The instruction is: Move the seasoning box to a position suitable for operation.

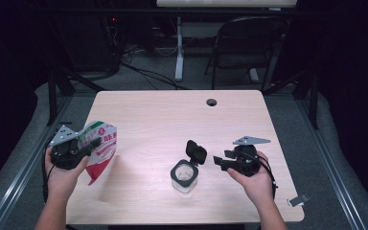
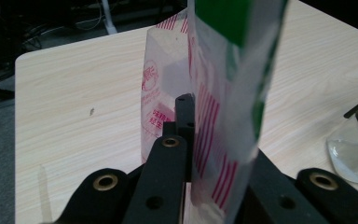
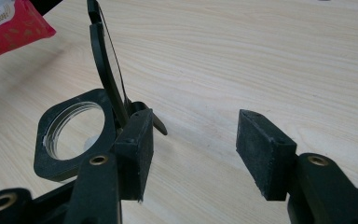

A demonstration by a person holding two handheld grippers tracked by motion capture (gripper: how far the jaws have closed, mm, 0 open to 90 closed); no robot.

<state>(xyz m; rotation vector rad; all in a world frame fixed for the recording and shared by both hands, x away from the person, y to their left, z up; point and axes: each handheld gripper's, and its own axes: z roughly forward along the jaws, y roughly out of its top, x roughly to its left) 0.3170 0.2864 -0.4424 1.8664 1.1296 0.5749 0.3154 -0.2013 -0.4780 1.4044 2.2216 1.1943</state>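
A red, white and green printed pouch (image 1: 100, 148) hangs above the table's left edge, and my left gripper (image 1: 93, 142) is shut on it. In the left gripper view the pouch (image 2: 219, 107) stands edge-on between the black fingers (image 2: 175, 154). A clear jar (image 1: 184, 175) with a black square collar stands near the front middle, its hinged black lid (image 1: 196, 151) flipped up. My right gripper (image 1: 219, 163) sits just right of the jar, open, with nothing between its pads. In the right gripper view the jar's mouth (image 3: 70, 130) and upright lid (image 3: 105, 60) lie beside the left pad (image 3: 135, 149).
The light wooden table (image 1: 172, 120) has a cable hole (image 1: 212, 102) near its far edge. A small metal clip (image 1: 298, 200) lies at the front right corner. A folding chair (image 1: 249, 43) and a desk leg stand on the floor beyond.
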